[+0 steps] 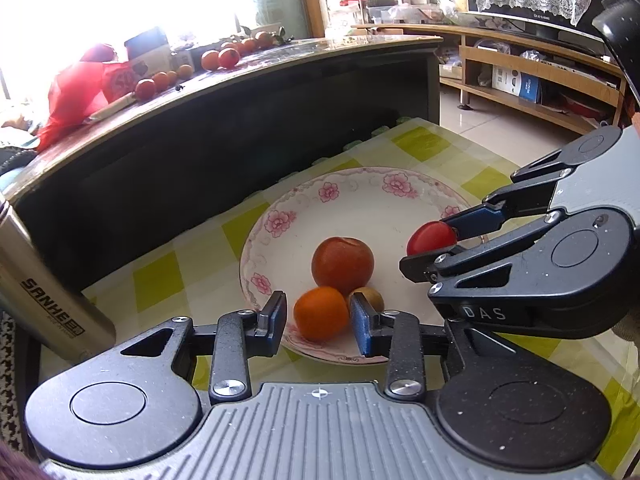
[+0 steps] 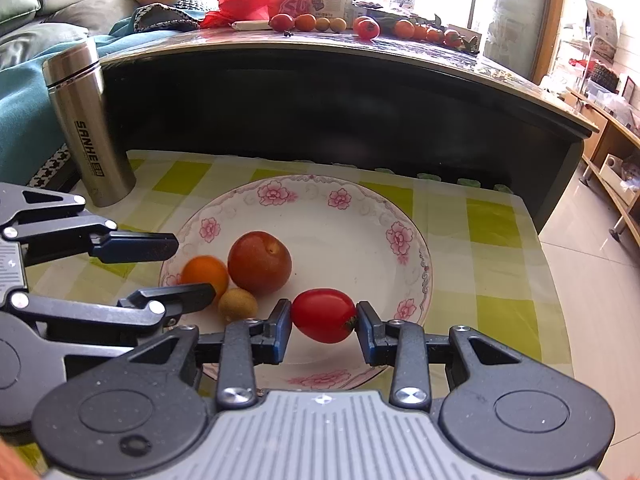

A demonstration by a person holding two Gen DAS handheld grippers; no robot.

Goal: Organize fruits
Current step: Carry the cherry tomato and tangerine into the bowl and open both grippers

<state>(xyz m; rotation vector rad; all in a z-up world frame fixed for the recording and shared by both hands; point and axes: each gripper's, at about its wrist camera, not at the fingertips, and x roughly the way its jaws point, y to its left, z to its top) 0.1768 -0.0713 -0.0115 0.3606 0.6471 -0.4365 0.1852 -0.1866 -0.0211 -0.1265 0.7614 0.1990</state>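
Right claw (image 2: 323, 326) pinches red tomato (image 2: 323, 315) lengthwise over plate (image 2: 416, 248), ready for drop. Left claw (image 1: 319, 318) gapes empty around orange (image 1: 321, 313), likely just released.

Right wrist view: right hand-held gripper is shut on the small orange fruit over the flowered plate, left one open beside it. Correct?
Not quite. The right hand-held gripper is shut on the red tomato, not the orange fruit, which lies on the flowered plate. The right wrist view shows this. The left hand-held gripper is open beside it, as you said.
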